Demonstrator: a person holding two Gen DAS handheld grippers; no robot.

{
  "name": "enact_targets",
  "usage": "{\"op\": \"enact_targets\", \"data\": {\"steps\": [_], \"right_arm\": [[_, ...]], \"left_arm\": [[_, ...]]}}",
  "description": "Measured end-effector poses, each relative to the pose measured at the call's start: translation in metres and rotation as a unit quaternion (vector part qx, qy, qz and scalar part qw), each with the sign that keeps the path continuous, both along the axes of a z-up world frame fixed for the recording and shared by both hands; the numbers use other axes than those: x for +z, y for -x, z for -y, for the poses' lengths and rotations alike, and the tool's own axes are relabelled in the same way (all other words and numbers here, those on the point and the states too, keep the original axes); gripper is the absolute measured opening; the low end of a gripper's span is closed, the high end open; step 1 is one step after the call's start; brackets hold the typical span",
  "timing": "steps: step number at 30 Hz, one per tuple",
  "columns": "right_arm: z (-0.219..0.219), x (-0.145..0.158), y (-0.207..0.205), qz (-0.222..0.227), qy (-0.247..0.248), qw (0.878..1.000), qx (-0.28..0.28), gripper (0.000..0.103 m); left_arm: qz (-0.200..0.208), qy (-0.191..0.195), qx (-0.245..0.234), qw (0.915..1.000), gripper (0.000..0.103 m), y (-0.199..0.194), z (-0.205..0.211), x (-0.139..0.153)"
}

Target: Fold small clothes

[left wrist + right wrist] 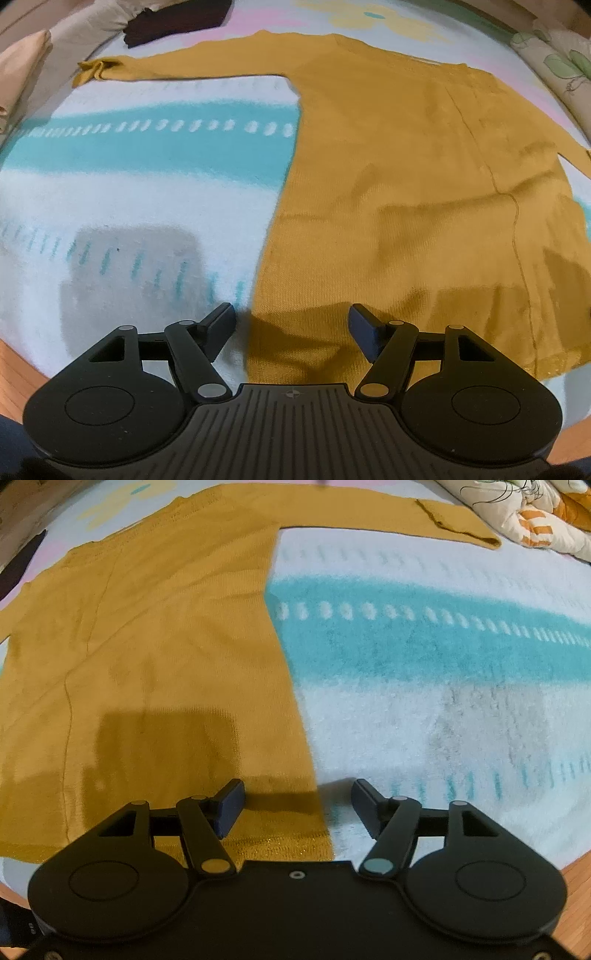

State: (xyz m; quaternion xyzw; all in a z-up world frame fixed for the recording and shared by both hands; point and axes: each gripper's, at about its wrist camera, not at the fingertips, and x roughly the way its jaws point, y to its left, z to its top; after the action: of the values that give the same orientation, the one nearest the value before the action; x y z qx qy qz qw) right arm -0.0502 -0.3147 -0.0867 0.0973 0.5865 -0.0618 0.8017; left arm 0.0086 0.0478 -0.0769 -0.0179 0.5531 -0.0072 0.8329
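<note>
One mustard-yellow knit sweater [406,177] lies flat and spread out on a fluffy blanket [129,184], white with a broad turquoise band and rows of little dashes. The knit is fine and soft-looking, with a thin seam line running down the body and a ribbed hem along the blanket's near edge. Two sleeves, stretched straight out toward either side.

The left gripper [291,325] is over the hem's left corner, its two dark fingers well apart, nothing between them but cloth below; I cannot tell whether they touch it. Only this view catches the left sleeve's crumpled cuff [90,70], a dark folded garment [177,18] at the far left corner, and pale bedding beside it.

The right gripper [297,805] straddles the hem's right corner, its two fingers apart, one over knit, one over blanket. This view alone shows the right sleeve's cuff [458,524] and a patterned quilt [528,513] bunched at the far right corner.
</note>
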Motion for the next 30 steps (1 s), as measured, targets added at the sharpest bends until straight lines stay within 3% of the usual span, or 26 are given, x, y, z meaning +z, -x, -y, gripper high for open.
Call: {"op": "enact_targets", "data": {"steps": [7, 12, 19, 20, 21, 22, 23, 24, 27, 30], "right_arm": [[0.01, -0.002, 0.003, 0.017, -0.045, 0.999, 0.006, 0.071], [0.02, -0.002, 0.01, 0.025, -0.111, 0.993, 0.004, 0.071], [0.025, -0.002, 0.015, 0.031, -0.138, 0.99, 0.014, 0.078], [0.026, -0.002, 0.014, 0.03, -0.14, 0.99, 0.013, 0.073], [0.026, -0.002, 0.015, 0.029, -0.139, 0.99, 0.011, 0.067], [0.026, -0.001, 0.014, 0.03, -0.132, 0.991, 0.014, 0.051], [0.024, 0.001, 0.015, 0.031, -0.121, 0.992, 0.021, 0.022], [0.021, 0.002, 0.016, 0.032, -0.111, 0.993, 0.03, 0.012], [0.018, 0.006, 0.02, 0.039, -0.128, 0.99, 0.042, 0.013], [0.018, 0.024, 0.029, 0.067, -0.113, 0.99, 0.053, 0.012]], "left_arm": [[-0.014, 0.044, 0.007, 0.9989, 0.066, -0.003, -0.016, 0.001], [-0.029, 0.036, 0.02, 0.9987, 0.067, 0.008, -0.027, -0.005], [-0.021, 0.019, 0.003, 0.9996, 0.064, 0.011, -0.012, -0.006], [-0.017, 0.018, 0.005, 0.9997, 0.056, 0.012, -0.011, -0.005], [-0.009, 0.02, 0.004, 0.9998, 0.036, 0.013, -0.009, -0.003], [-0.001, 0.023, 0.0, 0.9997, 0.021, 0.015, -0.009, 0.001], [0.001, 0.031, -0.009, 0.9995, 0.004, 0.015, -0.008, 0.003], [-0.001, 0.038, -0.013, 0.9992, 0.003, 0.013, -0.007, 0.005], [0.009, 0.03, -0.024, 0.9992, 0.003, 0.012, -0.002, 0.018], [0.027, 0.031, -0.031, 0.9987, 0.003, 0.019, -0.004, 0.04]]}}
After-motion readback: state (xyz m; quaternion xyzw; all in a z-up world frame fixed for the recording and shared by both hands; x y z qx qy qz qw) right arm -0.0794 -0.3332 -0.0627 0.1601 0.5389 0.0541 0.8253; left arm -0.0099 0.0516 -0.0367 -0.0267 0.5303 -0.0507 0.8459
